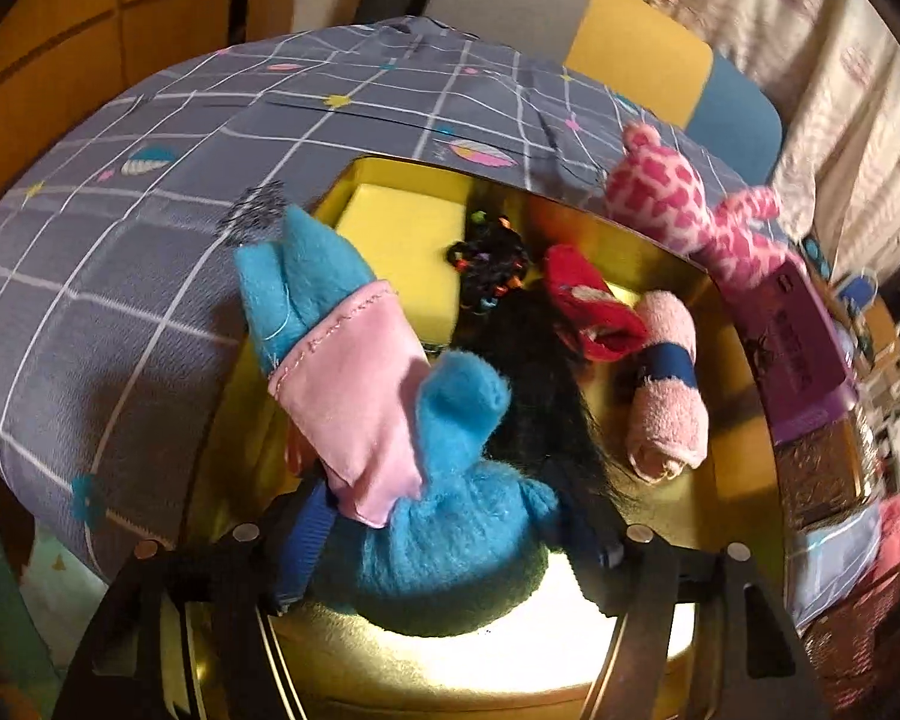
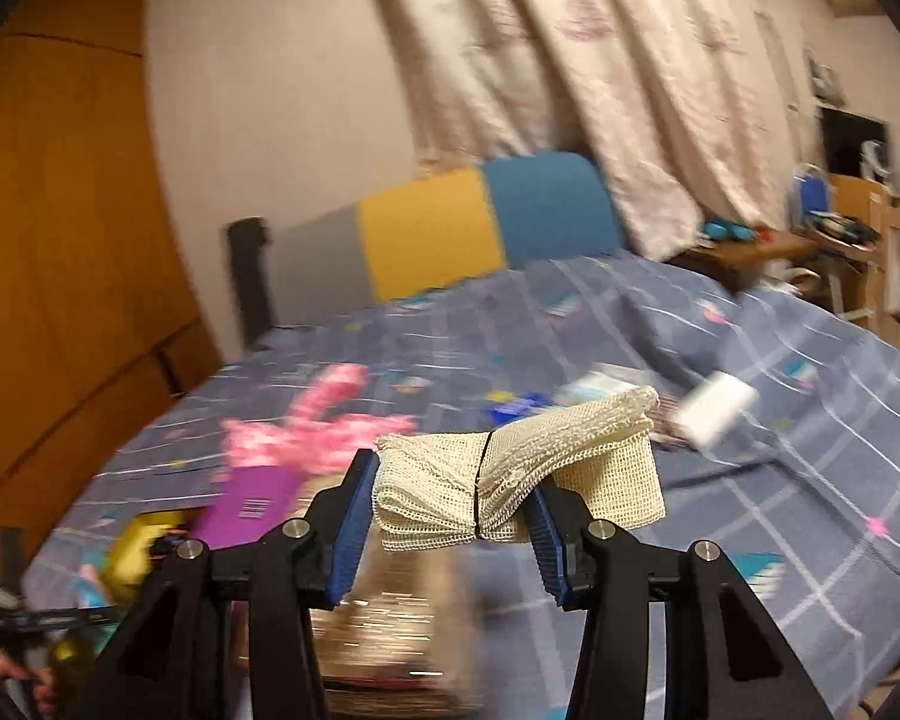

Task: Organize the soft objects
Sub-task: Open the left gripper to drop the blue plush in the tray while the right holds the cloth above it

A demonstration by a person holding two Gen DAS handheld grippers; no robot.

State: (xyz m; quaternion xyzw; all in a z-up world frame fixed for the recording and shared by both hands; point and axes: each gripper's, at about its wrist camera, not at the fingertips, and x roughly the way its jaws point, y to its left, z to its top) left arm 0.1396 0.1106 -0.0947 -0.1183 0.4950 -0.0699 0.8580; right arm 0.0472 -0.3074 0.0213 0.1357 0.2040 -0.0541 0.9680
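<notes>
A blue plush toy [image 1: 444,534] with a pink cloth flap lies over the near rim of a golden tin [image 1: 744,324] on the bed. My left gripper [image 1: 450,540] is open, its jaws wide on either side of the toy, the right pad apart from it. Inside the tin are a yellow sponge [image 1: 402,240], a black scrunchie [image 1: 486,258], a red item [image 1: 588,306], a rolled pink towel [image 1: 666,384] and black hair. A pink patterned plush [image 1: 660,192] rests by the far rim. My right gripper [image 2: 450,510] is shut on a folded cream mesh cloth [image 2: 510,456], held above the bed.
A grey checked bedspread [image 2: 750,516] covers the bed. A purple card [image 1: 798,348] and a shiny brown box [image 1: 822,468] lie right of the tin. A blurred white object [image 2: 714,408] is on the bed. Headboard, curtain, wardrobe and desk surround it.
</notes>
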